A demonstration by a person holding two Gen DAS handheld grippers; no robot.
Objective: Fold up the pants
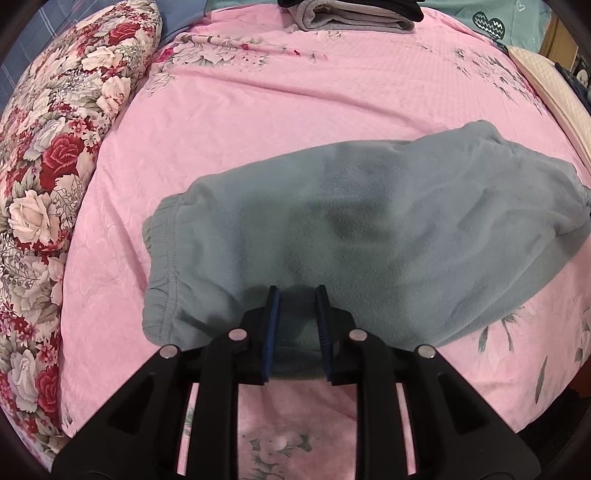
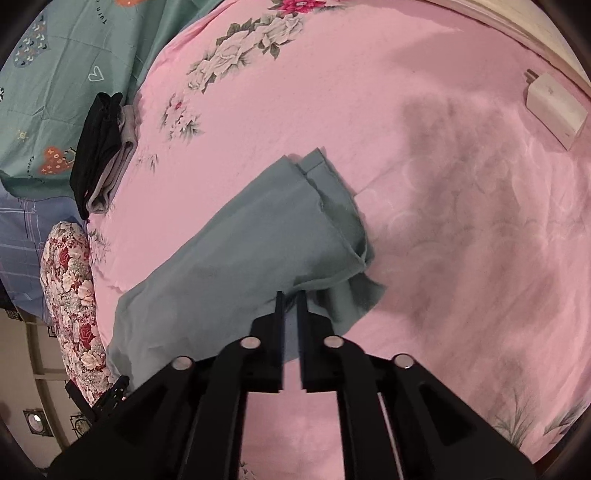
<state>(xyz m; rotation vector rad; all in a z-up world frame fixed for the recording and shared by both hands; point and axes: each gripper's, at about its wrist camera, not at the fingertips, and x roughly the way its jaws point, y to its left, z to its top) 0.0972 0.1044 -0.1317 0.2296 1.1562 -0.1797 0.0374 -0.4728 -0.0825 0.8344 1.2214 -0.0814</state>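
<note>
Grey-green fleece pants point(image 1: 351, 236) lie folded on the pink bedsheet, elastic waistband at the left in the left wrist view. My left gripper point(image 1: 297, 291) is open, its blue-padded fingers over the near edge of the pants with cloth between them, not pinched. In the right wrist view the pants point(image 2: 240, 266) stretch from lower left to the leg ends at the upper middle. My right gripper point(image 2: 291, 295) has its jaws a narrow gap apart at the near edge of the pants, with a fold of cloth in the gap.
A floral pillow point(image 1: 55, 184) lies along the left bed edge. A stack of folded grey and black clothes point(image 1: 351, 14) sits at the far side, also in the right wrist view point(image 2: 99, 151). A white charger point(image 2: 554, 110) lies on the sheet at upper right.
</note>
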